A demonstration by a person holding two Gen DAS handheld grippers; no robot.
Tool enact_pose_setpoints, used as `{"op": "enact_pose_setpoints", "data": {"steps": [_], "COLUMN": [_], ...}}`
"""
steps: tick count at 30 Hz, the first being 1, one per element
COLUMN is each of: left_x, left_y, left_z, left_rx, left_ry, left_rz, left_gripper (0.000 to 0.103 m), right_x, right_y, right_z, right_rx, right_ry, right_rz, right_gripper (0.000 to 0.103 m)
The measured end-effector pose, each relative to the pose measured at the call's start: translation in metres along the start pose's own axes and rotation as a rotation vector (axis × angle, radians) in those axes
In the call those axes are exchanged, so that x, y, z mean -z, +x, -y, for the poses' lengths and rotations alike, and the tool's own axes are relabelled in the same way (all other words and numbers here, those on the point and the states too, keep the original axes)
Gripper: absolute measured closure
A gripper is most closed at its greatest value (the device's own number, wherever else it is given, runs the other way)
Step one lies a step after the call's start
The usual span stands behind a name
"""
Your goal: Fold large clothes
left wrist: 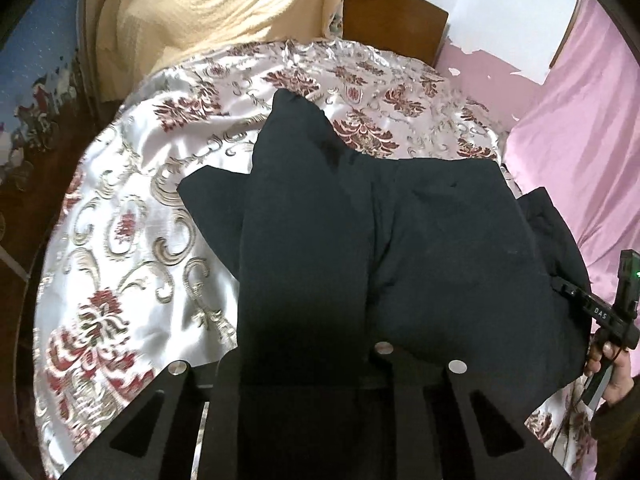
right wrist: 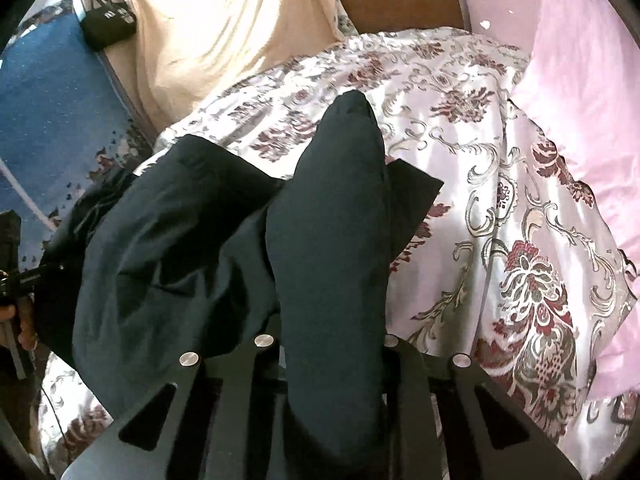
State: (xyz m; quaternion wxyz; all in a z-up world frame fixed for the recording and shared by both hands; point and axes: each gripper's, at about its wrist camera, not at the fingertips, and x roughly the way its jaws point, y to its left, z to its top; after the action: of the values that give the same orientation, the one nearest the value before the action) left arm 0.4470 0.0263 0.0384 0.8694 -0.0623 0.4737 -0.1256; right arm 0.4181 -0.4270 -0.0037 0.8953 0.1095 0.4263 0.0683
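- Left gripper (left wrist: 304, 392): jaws closed tight on a fold of the black garment (left wrist: 400, 240), cloth draped over them.
- Right gripper (right wrist: 332, 380): jaws likewise clamped on it.
- Beyond both jaws, the garment trails onto the floral bedspread (left wrist: 140, 200).
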Motion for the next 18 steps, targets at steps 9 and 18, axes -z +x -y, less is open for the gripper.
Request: {"op": "enact_pose_setpoints", "data": {"steps": [9, 18], "left_x": [0.032, 0.075], "left_y": [-0.043, -0.026], "left_z": [-0.008, -0.020], "left_rx": [-0.009, -0.021], "left_ry": [-0.024, -0.051], "left_rz": [0.015, -0.009], "left_gripper": [0.083, 0.083], "right_x": [0.028, 0.064], "right_y": [-0.048, -0.049], "right_z": [-0.032, -0.042], "right_rx": [-0.026, 0.029], "right_ry": [-0.029, -0.049], "right_rz": [0.018, -0.011], "right_gripper": [0.087, 0.087]}}
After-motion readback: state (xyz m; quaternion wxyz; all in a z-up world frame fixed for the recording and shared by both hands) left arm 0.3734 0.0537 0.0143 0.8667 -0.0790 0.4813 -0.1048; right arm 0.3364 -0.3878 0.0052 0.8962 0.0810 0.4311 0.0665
